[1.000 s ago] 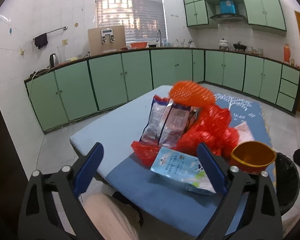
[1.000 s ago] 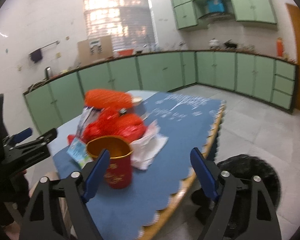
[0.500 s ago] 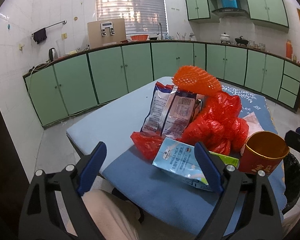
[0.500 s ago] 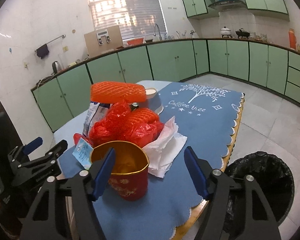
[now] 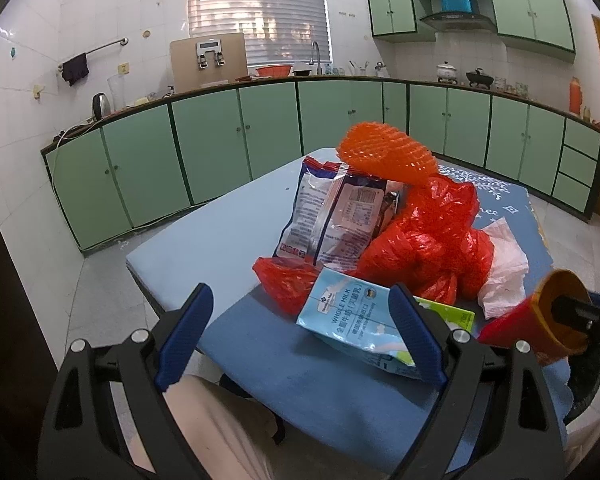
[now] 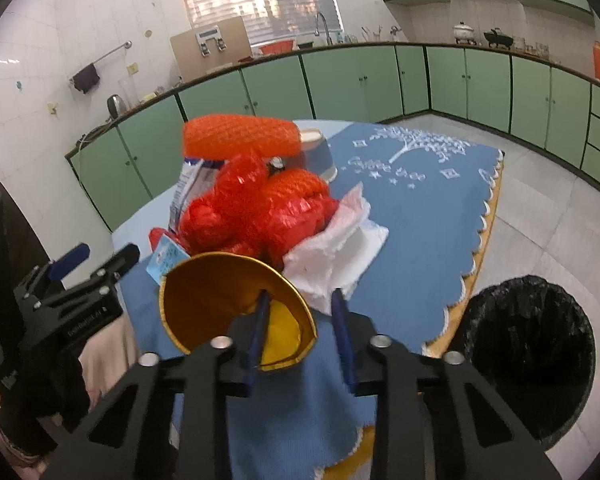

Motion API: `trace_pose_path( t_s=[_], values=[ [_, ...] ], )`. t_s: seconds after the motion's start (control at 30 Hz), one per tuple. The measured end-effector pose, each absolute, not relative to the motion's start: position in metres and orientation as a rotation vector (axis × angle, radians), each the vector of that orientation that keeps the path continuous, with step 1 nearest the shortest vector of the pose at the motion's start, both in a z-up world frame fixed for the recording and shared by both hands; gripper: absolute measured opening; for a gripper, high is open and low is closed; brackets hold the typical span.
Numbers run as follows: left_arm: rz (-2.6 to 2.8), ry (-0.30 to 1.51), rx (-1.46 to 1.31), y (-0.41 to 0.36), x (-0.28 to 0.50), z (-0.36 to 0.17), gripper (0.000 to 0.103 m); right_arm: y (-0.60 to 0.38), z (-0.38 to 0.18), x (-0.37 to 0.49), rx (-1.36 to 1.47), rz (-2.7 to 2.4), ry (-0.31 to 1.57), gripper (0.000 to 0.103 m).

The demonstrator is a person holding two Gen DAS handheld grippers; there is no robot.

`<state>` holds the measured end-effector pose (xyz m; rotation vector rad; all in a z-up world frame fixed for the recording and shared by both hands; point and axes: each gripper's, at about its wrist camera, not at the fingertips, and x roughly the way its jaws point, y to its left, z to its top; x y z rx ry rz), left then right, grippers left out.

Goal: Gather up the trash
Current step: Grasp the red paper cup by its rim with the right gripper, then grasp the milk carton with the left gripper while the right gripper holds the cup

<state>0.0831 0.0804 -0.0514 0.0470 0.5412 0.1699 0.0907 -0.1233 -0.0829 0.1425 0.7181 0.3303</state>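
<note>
A kitchen of green cabinets and white tile rings a low surface (image 5: 220, 236) under a blue cloth, where the trash lies heaped.

Furthest left, the left tongs (image 5: 300, 332) hang wide apart at the near edge with nothing between them, the milk carton (image 5: 356, 320) lying just ahead. That carton looks flattened and light, stiff enough to pinch by its near edge. Behind it the snack wrapper (image 5: 332, 216) leans on the red plastic bag (image 5: 424, 236); both look thin, crinkly and slippery, best gathered at a bunched fold. The orange foam net (image 5: 388, 154) perched on top should be soft and nearly weightless. A crumpled tissue (image 6: 336, 248) lies to the right of the bag.

Next, the right tongs (image 6: 300, 320) are closed on the wall of the red paper cup (image 6: 236, 304), one finger inside its gold lining, the cup tipped toward the camera. Paper this thin will likely crush if squeezed hard, so a rim-wall grip seems sound. Furthest right, the black-lined bin (image 6: 528, 352) stands on the floor just beside the surface.
</note>
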Motion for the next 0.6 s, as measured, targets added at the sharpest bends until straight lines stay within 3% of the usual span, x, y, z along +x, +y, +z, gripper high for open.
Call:
trace_pose_path(
  t_s=[0.17,0.6],
  values=[
    [0.162,0.546,0.053,0.077,0.082,-0.053,0.087,-0.127,-0.085,0.084,0.152,0.363,0.709,0.007],
    [0.069,0.601,0.032,0.05,0.076,-0.065,0.088,-0.154,-0.068,0.064,0.172,0.281,0.639,0.007]
  ],
)
